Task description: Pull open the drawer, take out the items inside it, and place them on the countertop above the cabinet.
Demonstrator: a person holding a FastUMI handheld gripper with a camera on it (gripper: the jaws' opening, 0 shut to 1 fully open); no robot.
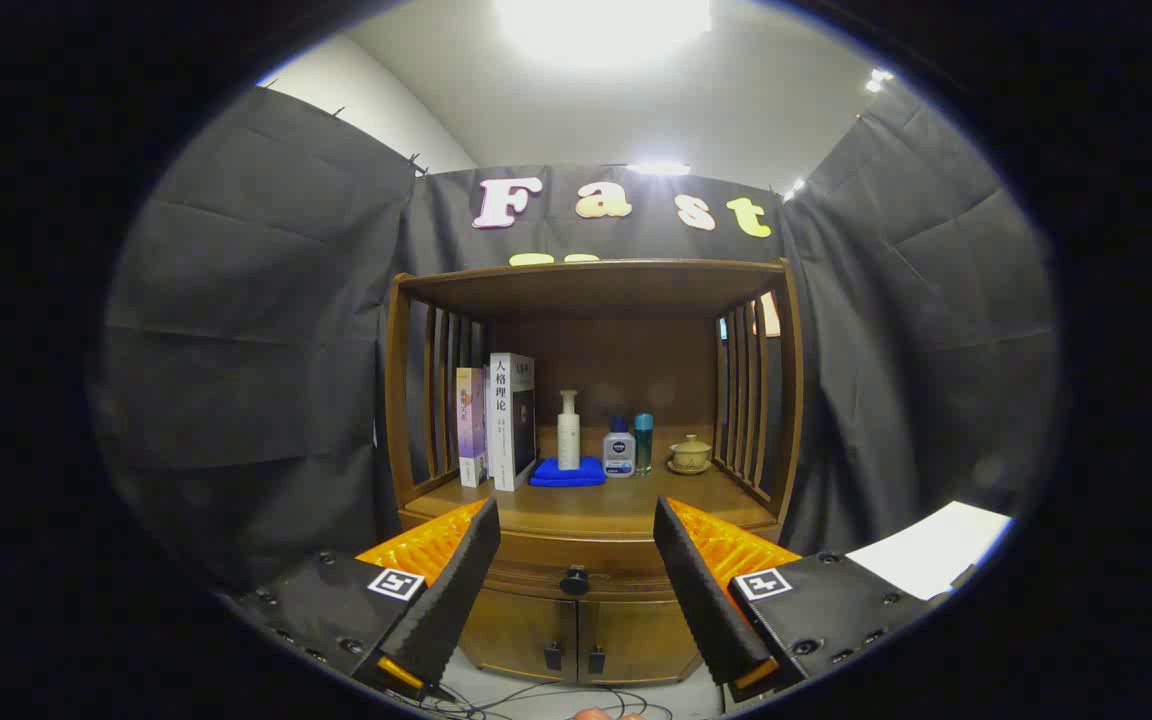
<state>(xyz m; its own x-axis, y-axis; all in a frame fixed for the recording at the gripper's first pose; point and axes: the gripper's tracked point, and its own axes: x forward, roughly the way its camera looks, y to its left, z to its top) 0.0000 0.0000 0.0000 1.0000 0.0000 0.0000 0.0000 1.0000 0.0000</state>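
The gripper is held level in front of a wooden cabinet, its two fingers spread wide apart and holding nothing. Between the fingers, a little beyond their tips, sits the drawer with its dark round knob; the drawer front is flush with the cabinet, so it is closed and whatever lies inside is hidden. Neither finger touches the knob or the wood.

Below the drawer, also between the fingers, are two cabinet doors, each with a small dark handle near the middle seam.

Just ahead of the fingertips and above the drawer runs the countertop, a wooden surface under an open shelf frame with slatted sides. Beyond the left finger stand two upright books, side by side. Straight ahead between the fingers a folded blue cloth lies on the countertop, with a tall white pump bottle standing on it. Just beside the cloth, toward the right finger, stand a short white bottle with a blue cap and a slim teal bottle, close together. Further toward the right finger a small lidded cup on a saucer rests near the slats.

Some thin cables trail on the floor beneath the gripper, and a white sheet lies out past the right finger.
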